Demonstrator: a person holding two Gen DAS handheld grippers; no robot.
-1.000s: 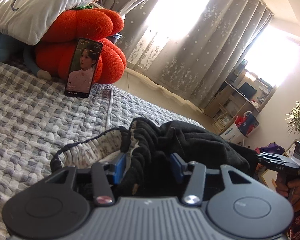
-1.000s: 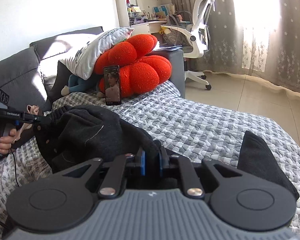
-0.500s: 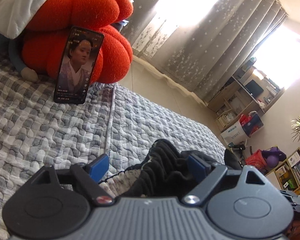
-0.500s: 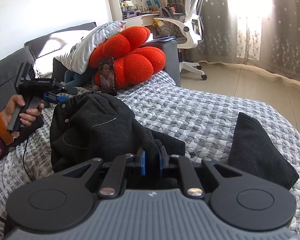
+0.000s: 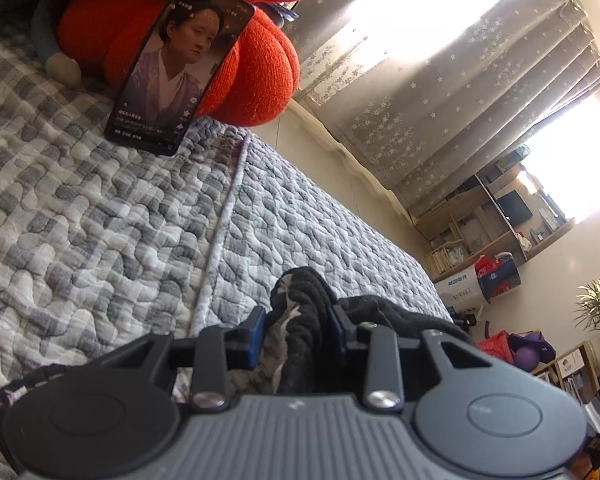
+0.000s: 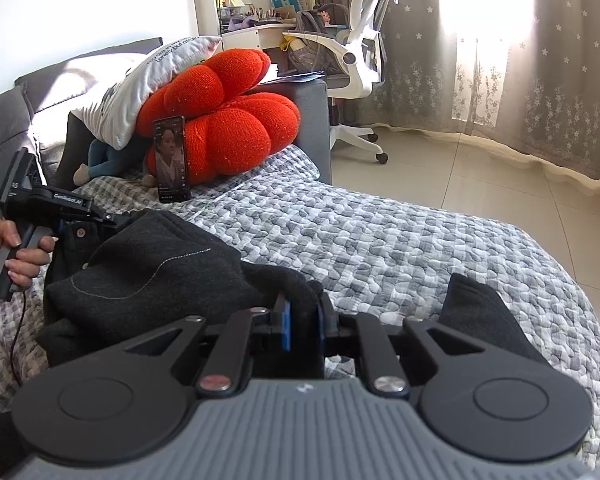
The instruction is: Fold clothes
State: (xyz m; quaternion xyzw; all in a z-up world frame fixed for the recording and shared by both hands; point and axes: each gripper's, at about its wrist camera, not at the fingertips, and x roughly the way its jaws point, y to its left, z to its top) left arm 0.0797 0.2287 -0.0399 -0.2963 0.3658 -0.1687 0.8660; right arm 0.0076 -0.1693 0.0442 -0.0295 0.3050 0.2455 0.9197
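Note:
A dark grey pair of trousers [image 6: 152, 264] lies bunched on the grey checked quilt [image 6: 380, 240]. My right gripper [image 6: 304, 320] is shut on a fold of it at the near edge. Over at the left a hand [image 6: 16, 256] holds my left gripper [image 6: 112, 218] against the trousers' buttoned top edge. In the left wrist view that gripper [image 5: 298, 320] is shut on the ribbed black waistband [image 5: 308, 300], with pale lining showing beside it. Another dark piece of cloth [image 6: 484, 316] lies on the quilt to the right; whether it joins the trousers is hidden.
A phone [image 6: 172, 158] showing a video leans on a red pumpkin-shaped cushion [image 6: 236, 128], under a white pillow [image 6: 140, 80]. Behind stand a grey sofa back, a white office chair [image 6: 360, 60] and curtains. The quilt's edge drops to tiled floor on the right.
My left gripper opened wide, moved forward along the waistband toward the phone, then shut on it again. The right gripper stayed shut on the trousers and barely moved.

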